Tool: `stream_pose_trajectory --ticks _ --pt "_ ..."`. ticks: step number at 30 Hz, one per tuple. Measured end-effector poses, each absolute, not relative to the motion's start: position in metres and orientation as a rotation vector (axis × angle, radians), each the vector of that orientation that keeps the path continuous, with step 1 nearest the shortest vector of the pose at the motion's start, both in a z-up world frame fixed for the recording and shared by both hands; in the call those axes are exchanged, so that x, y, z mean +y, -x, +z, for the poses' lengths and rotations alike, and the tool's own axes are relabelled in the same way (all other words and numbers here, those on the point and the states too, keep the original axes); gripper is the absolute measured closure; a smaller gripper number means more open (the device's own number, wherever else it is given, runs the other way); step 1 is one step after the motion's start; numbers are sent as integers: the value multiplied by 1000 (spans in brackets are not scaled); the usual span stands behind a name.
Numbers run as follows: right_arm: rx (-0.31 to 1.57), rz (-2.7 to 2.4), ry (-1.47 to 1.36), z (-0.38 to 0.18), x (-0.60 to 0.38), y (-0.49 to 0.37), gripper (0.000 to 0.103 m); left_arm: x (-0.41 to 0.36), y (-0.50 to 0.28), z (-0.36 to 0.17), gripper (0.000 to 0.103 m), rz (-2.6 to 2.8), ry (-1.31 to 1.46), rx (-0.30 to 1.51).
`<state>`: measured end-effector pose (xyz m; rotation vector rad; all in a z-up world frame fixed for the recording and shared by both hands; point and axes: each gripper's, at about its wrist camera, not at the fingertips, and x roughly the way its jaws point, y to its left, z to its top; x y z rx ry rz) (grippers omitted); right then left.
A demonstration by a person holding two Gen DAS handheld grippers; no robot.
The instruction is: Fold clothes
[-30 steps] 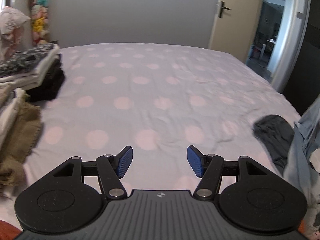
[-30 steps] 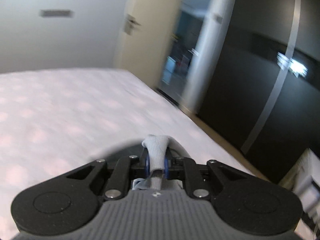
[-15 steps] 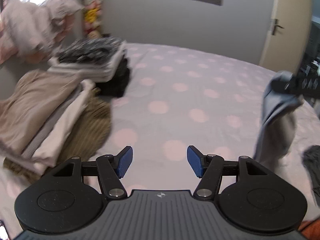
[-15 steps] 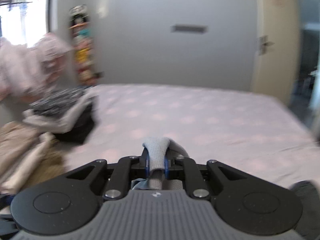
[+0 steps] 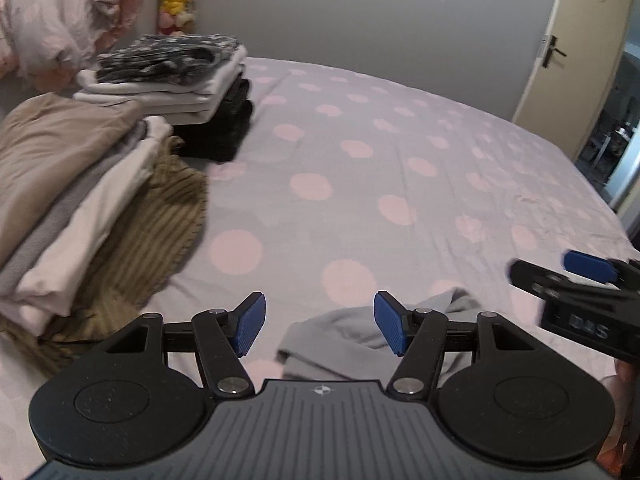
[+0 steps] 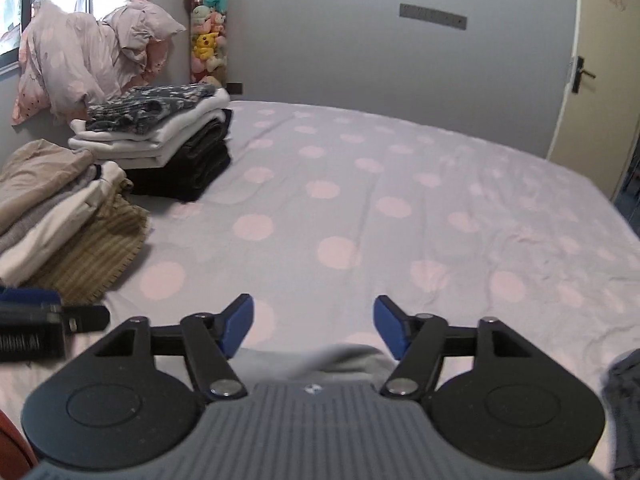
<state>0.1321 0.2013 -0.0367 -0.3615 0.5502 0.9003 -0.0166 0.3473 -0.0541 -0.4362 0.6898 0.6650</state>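
Observation:
A crumpled light grey garment lies on the dotted bed sheet near the front edge, just below my left gripper, which is open with nothing between its pads. My right gripper has its jaws opening; the grey garment lies loose on the sheet under them, partly hidden by the gripper body. In the left wrist view the right gripper shows at the right edge. The left gripper's body shows at the left edge of the right wrist view.
Two stacks of folded clothes sit at the left: a beige, white and olive one and a patterned, white and black one. Pink bedding is heaped by the window. A dark garment lies at the right edge. A door stands beyond.
The right gripper swung left over the bed with the grey garment, then opened its jaws and dropped it onto the sheet. The left gripper turned left toward the folded stacks.

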Motion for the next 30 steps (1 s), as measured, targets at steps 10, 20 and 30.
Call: stream_pose_trajectory --ticks 10,20,30 --pt "708 636 325 -73 98 -196 25 344 -10 -82 32 446 417 796" --pt "882 527 -6 -120 44 -236 25 314 -67 -136 32 373 308 993" --pt "977 521 -134 -138 35 -250 25 310 -84 -170 80 434 247 1014"
